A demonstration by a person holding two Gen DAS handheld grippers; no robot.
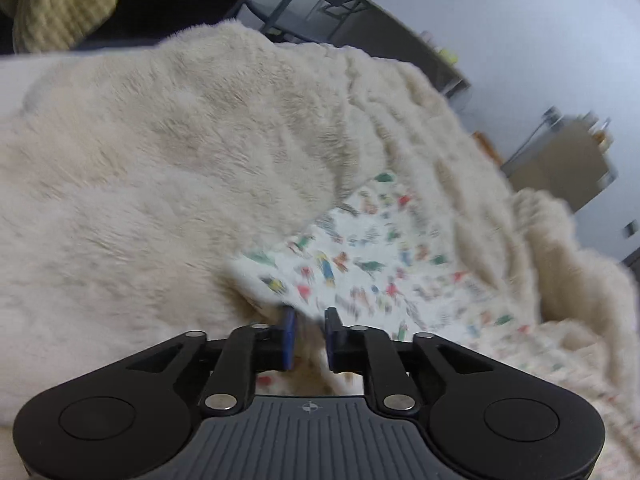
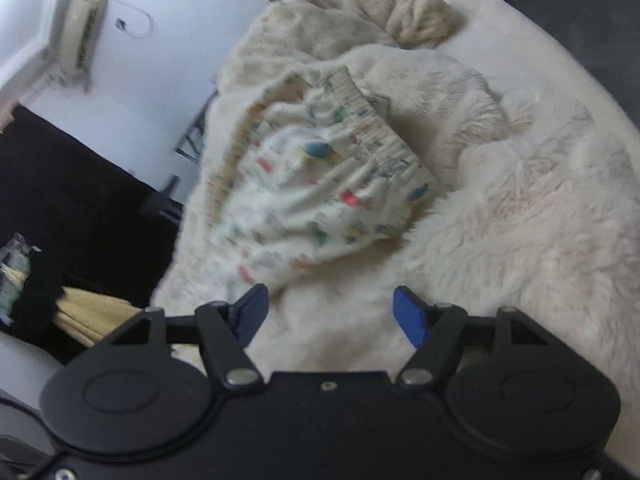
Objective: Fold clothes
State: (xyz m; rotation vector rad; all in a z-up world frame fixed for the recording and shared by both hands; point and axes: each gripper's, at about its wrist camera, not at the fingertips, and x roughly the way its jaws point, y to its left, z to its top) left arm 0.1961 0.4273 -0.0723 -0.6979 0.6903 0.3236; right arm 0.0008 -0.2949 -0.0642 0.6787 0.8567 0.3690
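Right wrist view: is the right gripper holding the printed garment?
No, the right gripper stands open and empty over the fluffy blanket, short of the printed garment.

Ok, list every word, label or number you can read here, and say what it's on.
None can be read.
Printed garment: small coloured figures, possibly lettering on the waistband, too blurred to read.
Left gripper: a small compass-like emblem on its body, no letters.
Wall unit: no legible label.

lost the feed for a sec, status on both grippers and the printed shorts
Left gripper nearly shut on printed shorts' edge. Right gripper open, empty, short of the shorts. Shorts crumpled on fluffy blanket. Nothing blocking.
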